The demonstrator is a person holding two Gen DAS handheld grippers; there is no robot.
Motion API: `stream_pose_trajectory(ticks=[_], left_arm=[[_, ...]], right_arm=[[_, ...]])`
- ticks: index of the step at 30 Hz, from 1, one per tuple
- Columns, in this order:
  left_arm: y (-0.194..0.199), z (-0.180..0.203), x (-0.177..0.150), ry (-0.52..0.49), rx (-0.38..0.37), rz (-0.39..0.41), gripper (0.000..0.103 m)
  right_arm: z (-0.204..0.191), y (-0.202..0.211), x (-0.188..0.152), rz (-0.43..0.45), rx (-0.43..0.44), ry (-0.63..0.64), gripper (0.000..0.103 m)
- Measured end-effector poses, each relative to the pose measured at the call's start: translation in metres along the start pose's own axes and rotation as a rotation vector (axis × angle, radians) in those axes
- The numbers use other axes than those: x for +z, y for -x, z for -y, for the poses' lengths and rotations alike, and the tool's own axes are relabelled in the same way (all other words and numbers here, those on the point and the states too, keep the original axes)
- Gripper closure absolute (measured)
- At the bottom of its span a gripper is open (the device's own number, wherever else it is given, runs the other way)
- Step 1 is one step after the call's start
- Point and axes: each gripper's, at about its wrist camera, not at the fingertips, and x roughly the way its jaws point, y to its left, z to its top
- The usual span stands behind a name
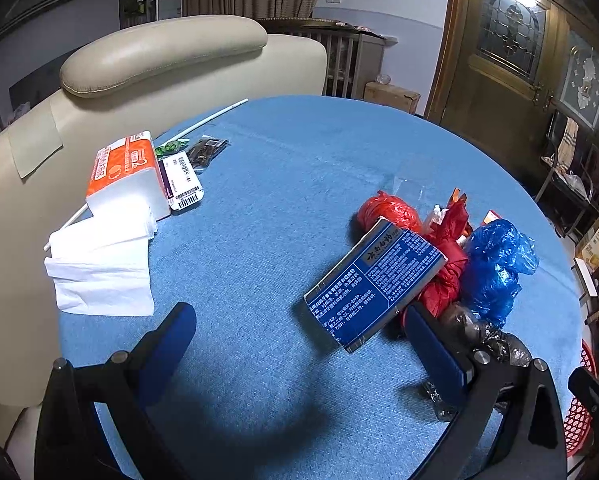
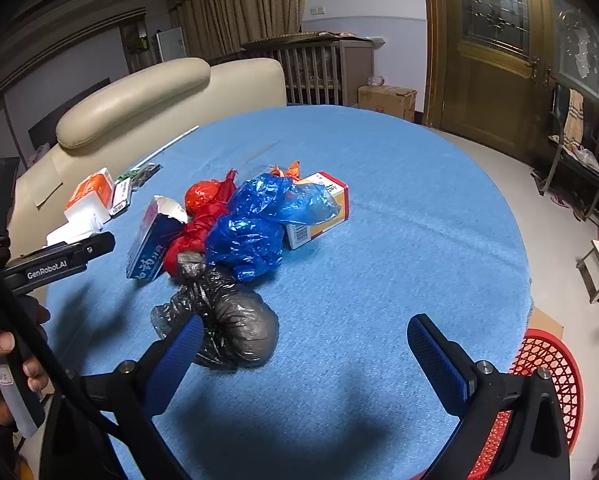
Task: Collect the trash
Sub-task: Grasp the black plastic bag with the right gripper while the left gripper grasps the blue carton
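A pile of trash lies on the round blue table (image 1: 283, 200) (image 2: 419, 220): a dark blue printed box (image 1: 373, 284) (image 2: 149, 246), red plastic bags (image 1: 391, 210) (image 2: 203, 216), a blue plastic bag (image 1: 495, 264) (image 2: 259, 220), a crumpled black bag (image 1: 487, 336) (image 2: 231, 328) and a white-and-red carton (image 2: 323, 216). My left gripper (image 1: 299, 332) is open, its right finger beside the box and black bag, nothing between its fingers. My right gripper (image 2: 303, 344) is open too, its left finger in front of the black bag.
A tissue pack (image 1: 125, 172) (image 2: 91, 196) with loose tissues (image 1: 103, 264), a small white box (image 1: 183, 180) and sachets sit at the table's left. A red mesh basket (image 2: 547, 368) (image 1: 579, 412) stands by the right edge. A cream sofa (image 1: 159, 64) is behind. A hand (image 2: 3, 372) holds the left gripper.
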Motion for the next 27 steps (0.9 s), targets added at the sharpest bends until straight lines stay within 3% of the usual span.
stream_pose_trajectory(ticks=[27], left_arm=[[-0.0018, 0.0025, -0.0061, -0.006, -0.022, -0.015, 0.0]], right_arm=[[-0.0054, -0.0053, -0.0028, -0.018, -0.006, 0.016, 0.0]])
